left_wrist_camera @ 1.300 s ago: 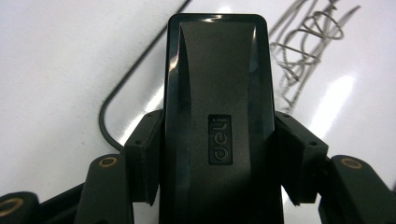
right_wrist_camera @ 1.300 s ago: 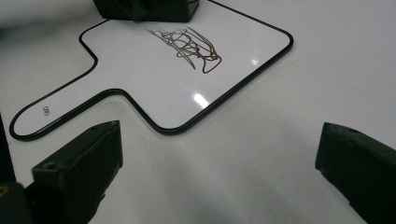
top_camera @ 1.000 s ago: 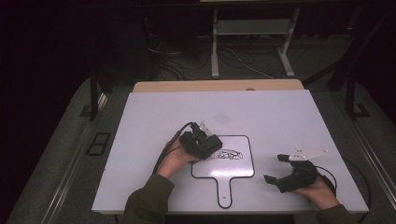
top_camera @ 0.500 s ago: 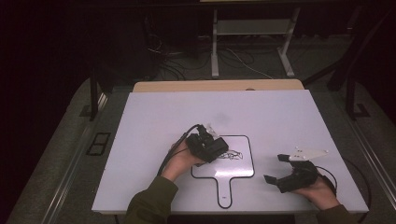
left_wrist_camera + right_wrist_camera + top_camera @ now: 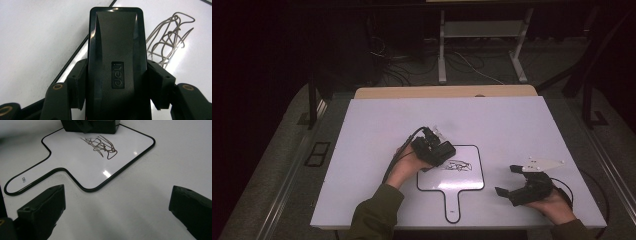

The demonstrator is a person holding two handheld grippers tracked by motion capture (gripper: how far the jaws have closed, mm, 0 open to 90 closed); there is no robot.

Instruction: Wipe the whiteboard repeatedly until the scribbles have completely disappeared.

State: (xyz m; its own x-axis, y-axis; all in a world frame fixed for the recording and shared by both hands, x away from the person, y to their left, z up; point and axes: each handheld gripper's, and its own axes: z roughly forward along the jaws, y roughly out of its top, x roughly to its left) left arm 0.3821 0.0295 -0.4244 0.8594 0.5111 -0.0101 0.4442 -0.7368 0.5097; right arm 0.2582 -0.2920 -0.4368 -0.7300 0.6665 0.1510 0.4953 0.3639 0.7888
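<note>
Left gripper (image 5: 116, 82): jaws closed on a black glossy rectangular block eraser (image 5: 116, 50) bearing an embossed "deli" label — one jaw pressed against each long side, the block projecting well beyond the jaw tips. In the left gripper view the eraser's far end lies over the edge of a small white paddle-shaped board with a black rim and a short handle (image 5: 464, 180), just beside a tangle of thin scribbled lines (image 5: 170, 42) drawn on that board. In the high view the left gripper (image 5: 434, 149) sits at the board's upper left corner, with the scribble (image 5: 457, 165) immediately to its right on the board face.

Right gripper (image 5: 117, 212): jaws wide apart, nothing between them — only bare white counter (image 5: 377, 130) shows in the gap. The board (image 5: 80, 170) lies ahead of these jaws, handle pointing left in the right gripper view, with the scribble (image 5: 100, 146) near its far end. In the high view the right gripper (image 5: 524, 186) rests on the counter to the right of the board, apart from it, a grey three-cornered plate on top.
</note>
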